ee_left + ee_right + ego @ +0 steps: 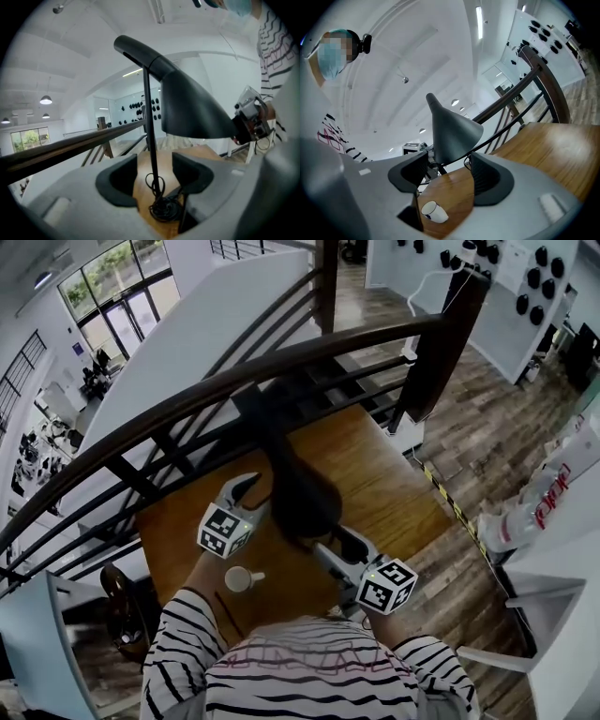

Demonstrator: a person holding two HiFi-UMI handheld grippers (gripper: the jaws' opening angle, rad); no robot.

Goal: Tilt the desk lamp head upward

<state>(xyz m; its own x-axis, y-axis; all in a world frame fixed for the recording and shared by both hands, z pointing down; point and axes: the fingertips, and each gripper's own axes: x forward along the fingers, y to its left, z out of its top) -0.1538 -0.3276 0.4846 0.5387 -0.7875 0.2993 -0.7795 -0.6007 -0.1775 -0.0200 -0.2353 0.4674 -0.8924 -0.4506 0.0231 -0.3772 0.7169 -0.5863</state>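
Observation:
A black desk lamp stands on the wooden desk. From above, its cone-shaped head lies between my two grippers. My left gripper is open at the head's left side. In the left gripper view its jaws stand wide on either side of the thin stem without touching it, and the head hangs overhead. My right gripper is open at the head's near right. In the right gripper view the cone sits just beyond the open jaws.
A white cup lies on its side on the desk near my body; it also shows low in the right gripper view. The lamp's cord is coiled at its base. A dark curved railing borders the desk's far side, with stairs below it.

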